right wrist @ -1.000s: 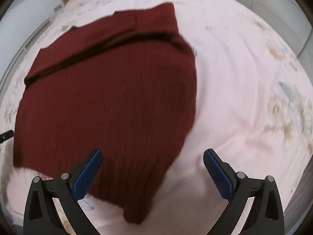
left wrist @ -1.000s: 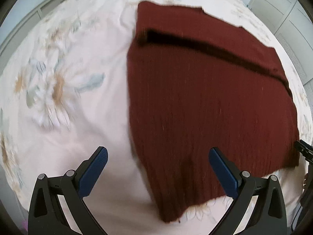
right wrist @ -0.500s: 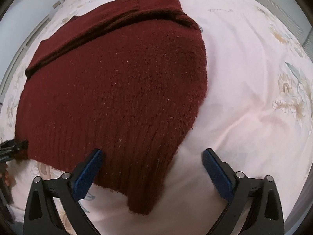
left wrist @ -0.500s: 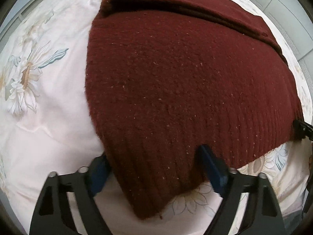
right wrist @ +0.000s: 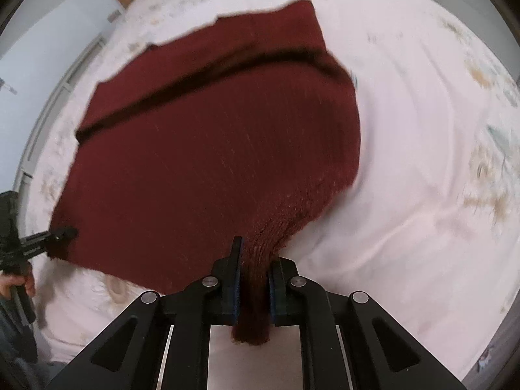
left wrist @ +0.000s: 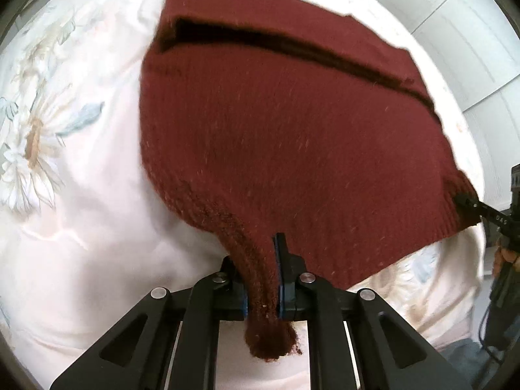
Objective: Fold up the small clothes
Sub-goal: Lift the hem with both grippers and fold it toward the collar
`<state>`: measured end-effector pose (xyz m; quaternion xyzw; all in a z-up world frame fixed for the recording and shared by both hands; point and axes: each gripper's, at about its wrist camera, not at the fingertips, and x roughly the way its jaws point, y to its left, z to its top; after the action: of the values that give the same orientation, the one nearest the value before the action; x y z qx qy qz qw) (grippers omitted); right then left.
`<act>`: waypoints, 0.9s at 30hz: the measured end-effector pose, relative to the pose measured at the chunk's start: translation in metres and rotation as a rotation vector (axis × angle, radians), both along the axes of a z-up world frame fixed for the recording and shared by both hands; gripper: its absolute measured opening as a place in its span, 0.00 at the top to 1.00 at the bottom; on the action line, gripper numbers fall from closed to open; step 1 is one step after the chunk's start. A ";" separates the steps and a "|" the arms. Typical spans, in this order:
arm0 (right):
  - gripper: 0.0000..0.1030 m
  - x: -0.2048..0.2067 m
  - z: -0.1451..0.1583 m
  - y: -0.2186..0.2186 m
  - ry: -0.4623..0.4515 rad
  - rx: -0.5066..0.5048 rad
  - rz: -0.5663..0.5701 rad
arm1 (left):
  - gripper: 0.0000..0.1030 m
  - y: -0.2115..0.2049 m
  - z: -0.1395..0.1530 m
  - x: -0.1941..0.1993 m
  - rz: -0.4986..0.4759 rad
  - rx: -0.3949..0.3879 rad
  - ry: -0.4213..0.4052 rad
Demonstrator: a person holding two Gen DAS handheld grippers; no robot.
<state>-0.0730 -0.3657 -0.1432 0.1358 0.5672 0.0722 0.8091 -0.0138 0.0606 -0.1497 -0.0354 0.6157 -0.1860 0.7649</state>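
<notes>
Maroon knit fills the left wrist view: the sweater [left wrist: 292, 136] lies on the bed [left wrist: 81, 211], spreading out ahead of the jaws. The left gripper [left wrist: 261, 276] has just closed, and its jaws now pinch a bunched hem corner, the tip poking out behind them.

From the right wrist, the right gripper [right wrist: 253, 284] has likewise just clamped the other hem corner between its jaws. Both corners are probably held so the near edge can be carried over toward the far one.
</notes>
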 end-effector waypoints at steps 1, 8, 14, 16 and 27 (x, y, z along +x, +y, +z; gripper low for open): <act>0.89 0.005 0.007 -0.002 -0.019 0.003 -0.001 | 0.91 0.001 0.006 0.003 0.007 -0.009 -0.011; 0.89 0.044 0.041 -0.018 -0.136 0.067 -0.045 | 0.91 0.017 0.059 0.040 0.069 -0.113 -0.083; 0.89 0.096 0.079 -0.022 -0.256 0.069 -0.089 | 0.91 0.029 0.100 0.097 0.120 -0.128 -0.186; 0.89 0.116 0.086 -0.023 -0.281 0.065 -0.101 | 0.91 0.035 0.109 0.114 0.138 -0.130 -0.205; 0.89 0.228 0.094 -0.007 -0.281 -0.036 -0.091 | 0.91 0.009 0.102 0.223 0.166 -0.011 -0.247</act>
<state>0.1546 -0.3729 -0.0489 0.1354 0.4429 0.0436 0.8852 0.2087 0.0691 -0.0480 -0.0673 0.5108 -0.1284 0.8474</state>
